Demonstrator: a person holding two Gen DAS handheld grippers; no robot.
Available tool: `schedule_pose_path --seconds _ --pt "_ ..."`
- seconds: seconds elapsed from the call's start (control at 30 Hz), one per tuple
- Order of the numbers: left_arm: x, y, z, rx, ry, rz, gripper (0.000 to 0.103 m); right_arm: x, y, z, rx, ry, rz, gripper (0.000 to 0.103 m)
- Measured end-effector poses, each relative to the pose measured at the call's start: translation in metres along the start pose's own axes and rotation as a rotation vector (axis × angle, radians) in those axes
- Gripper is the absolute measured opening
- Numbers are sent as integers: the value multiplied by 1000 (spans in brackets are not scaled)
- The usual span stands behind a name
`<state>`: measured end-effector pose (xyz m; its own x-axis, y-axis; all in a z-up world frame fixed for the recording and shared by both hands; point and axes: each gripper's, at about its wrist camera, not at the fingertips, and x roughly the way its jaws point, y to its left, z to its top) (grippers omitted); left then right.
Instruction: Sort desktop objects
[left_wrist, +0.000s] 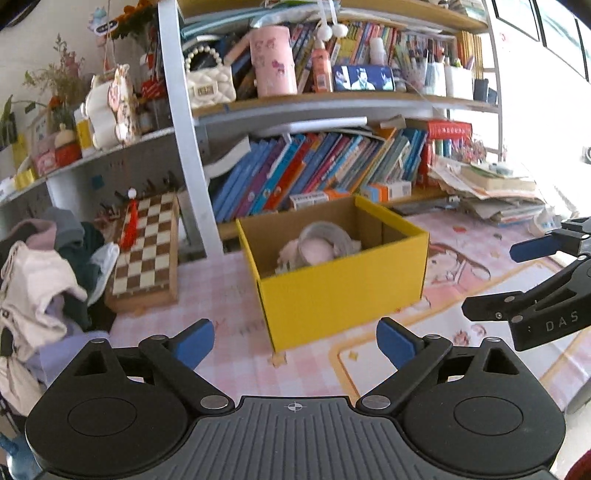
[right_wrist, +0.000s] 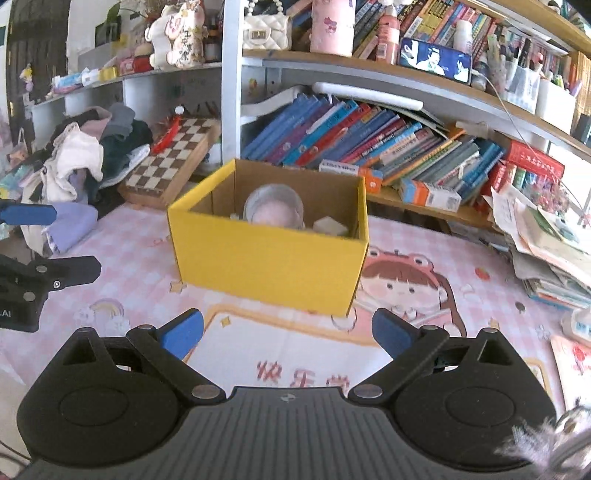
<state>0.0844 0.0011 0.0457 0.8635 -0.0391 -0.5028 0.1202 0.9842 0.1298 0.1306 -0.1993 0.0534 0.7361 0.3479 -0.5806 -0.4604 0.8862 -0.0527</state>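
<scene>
A yellow cardboard box (left_wrist: 343, 291) (right_wrist: 266, 258) stands open-topped on the pink desk mat. Inside it lie a roll of pale tape around something pink (left_wrist: 325, 245) (right_wrist: 275, 210) and a small white block (right_wrist: 328, 226). My left gripper (left_wrist: 295, 341) hovers in front of the box, open, nothing between its blue pads. My right gripper (right_wrist: 288, 334) is also open and empty, just in front of the box. In the left wrist view the right gripper (left_wrist: 517, 280) shows at the right edge; the left gripper (right_wrist: 55, 240) appears at the left edge of the right wrist view.
A folded chessboard (left_wrist: 146, 251) (right_wrist: 173, 162) leans left of the box beside a heap of clothes (left_wrist: 44, 280) (right_wrist: 85, 166). Rows of books (left_wrist: 314, 170) (right_wrist: 369, 136) fill the shelf behind. Stacked papers (left_wrist: 491, 192) (right_wrist: 546, 243) lie at the right. A phone (right_wrist: 436, 59) plays on the upper shelf.
</scene>
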Motion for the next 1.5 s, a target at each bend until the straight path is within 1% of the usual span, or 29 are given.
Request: schedule_pose_path --seconds 0.2,0.33,0.5,0.57,0.7,0.8,1.17,1.33,1.5 --pt "-8 -2 -18 -27 22 6 96 -8 12 -25 14 15 -31 99" --pt "-11 -8 -30 -14 36 17 96 -11 21 -38 8 32 -35 100" --pt "-13 -15 -41 -15 65 7 97 -14 32 -48 -18 43 -37 102" --pt "-14 -19 -45 -16 77 0 97 -16 34 -54 -5 48 -40 103" --pt "-12 -26 -55 -12 124 -17 97 -17 38 -63 -3 77 -43 103" --pt "-11 -29 -60 -10 149 -22 97 -17 38 -66 0 88 -47 103" --pt "-11 -38 -68 -9 186 -52 97 -19 36 -77 34 130 -58 103" --pt "-9 -39 -71 -10 214 -69 98 -19 36 -81 47 149 -61 103" --pt "-9 -39 -74 -5 218 -66 102 -20 38 -83 53 154 -66 103"
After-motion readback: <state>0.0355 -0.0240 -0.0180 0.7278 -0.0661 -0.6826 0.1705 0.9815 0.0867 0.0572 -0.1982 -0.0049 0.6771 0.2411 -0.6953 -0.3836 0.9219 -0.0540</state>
